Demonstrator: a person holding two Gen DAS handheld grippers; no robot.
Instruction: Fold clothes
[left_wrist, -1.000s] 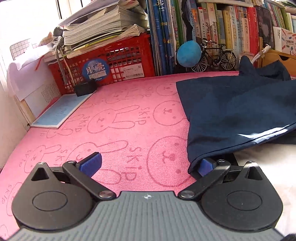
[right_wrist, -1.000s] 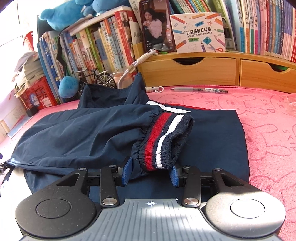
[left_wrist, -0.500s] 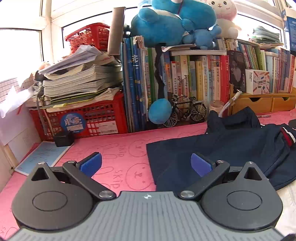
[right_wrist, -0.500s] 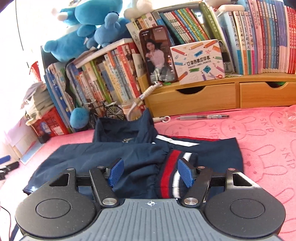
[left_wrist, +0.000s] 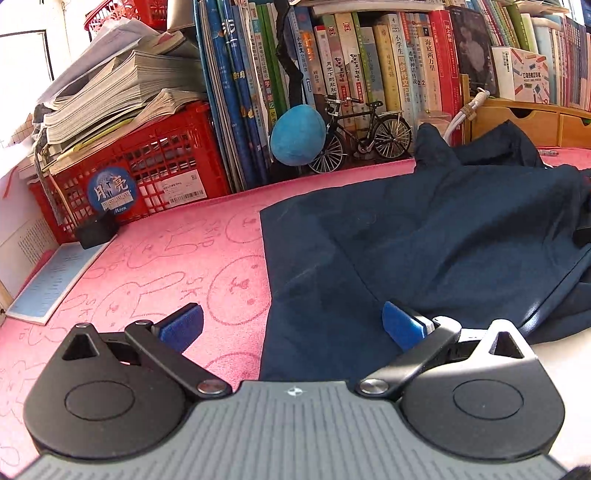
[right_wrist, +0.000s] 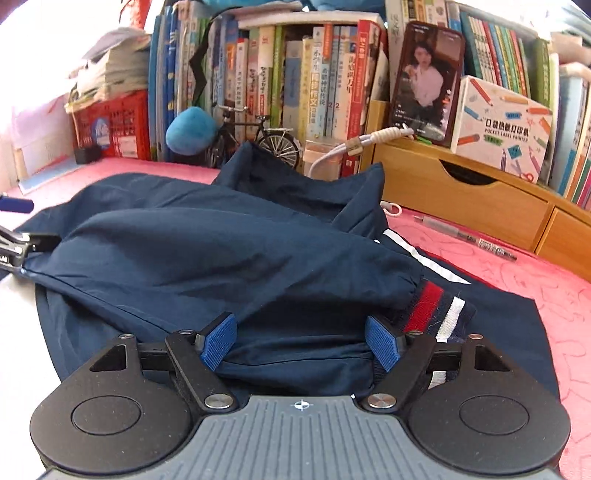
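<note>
The right gripper (right_wrist: 300, 341) has its jaws opening, the blue pads (right_wrist: 218, 341) standing apart on either side of a fold of the navy jacket (right_wrist: 221, 254) without pressing it; the sleeve lies just ahead, and its striped cuff (right_wrist: 432, 308) of red, navy and white sits just beyond the right-hand pad. The left gripper (left_wrist: 291, 325) is spread wide and holds nothing: one pad (left_wrist: 183, 325) hangs over the pink mat (left_wrist: 147, 266), the other over the jacket (left_wrist: 424, 236), whose straight left edge runs between them. The jacket lies spread on the mat with the sleeve folded across its body and its collar rising toward the back. Behind it a model bicycle (right_wrist: 258, 142) and a blue plush ball (right_wrist: 190, 129) stand against a row of books (right_wrist: 295, 74). To the left is a red crate (left_wrist: 144, 166) with papers piled on top. To the right a wooden drawer unit (right_wrist: 461, 195) carries a phone (right_wrist: 424, 81) and a white box (right_wrist: 502, 125), and a pen (right_wrist: 469, 238) lies on the mat in front of it.
</note>
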